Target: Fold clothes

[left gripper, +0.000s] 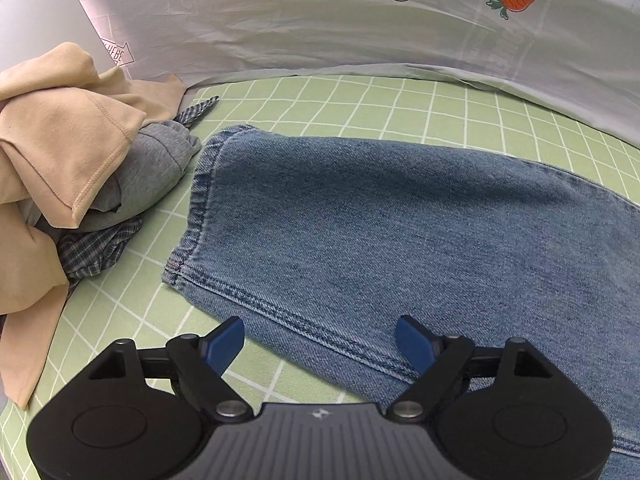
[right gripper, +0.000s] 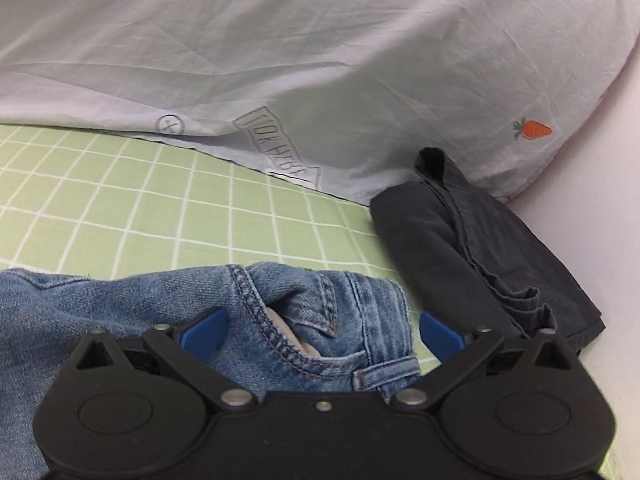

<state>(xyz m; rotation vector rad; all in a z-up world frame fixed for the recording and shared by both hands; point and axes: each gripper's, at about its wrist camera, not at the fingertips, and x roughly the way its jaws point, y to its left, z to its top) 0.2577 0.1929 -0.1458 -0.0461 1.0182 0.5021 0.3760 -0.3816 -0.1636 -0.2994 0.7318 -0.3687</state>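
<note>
Blue jeans [left gripper: 400, 220] lie flat on a green checked sheet [left gripper: 360, 100]. In the left wrist view the leg hem is at the left and the side seam runs toward me. My left gripper [left gripper: 320, 340] is open just above that seam, holding nothing. In the right wrist view the waistband and pocket of the jeans [right gripper: 300, 320] lie between the blue fingers. My right gripper [right gripper: 324, 332] is open around the waistband, not closed on it.
A pile of unfolded clothes, beige [left gripper: 60, 140], grey [left gripper: 156, 168] and plaid, sits left of the jeans. A folded dark grey garment [right gripper: 480, 260] lies right of the waistband near the bed edge. A pale blue-grey duvet with a carrot print [right gripper: 320, 60] lies behind.
</note>
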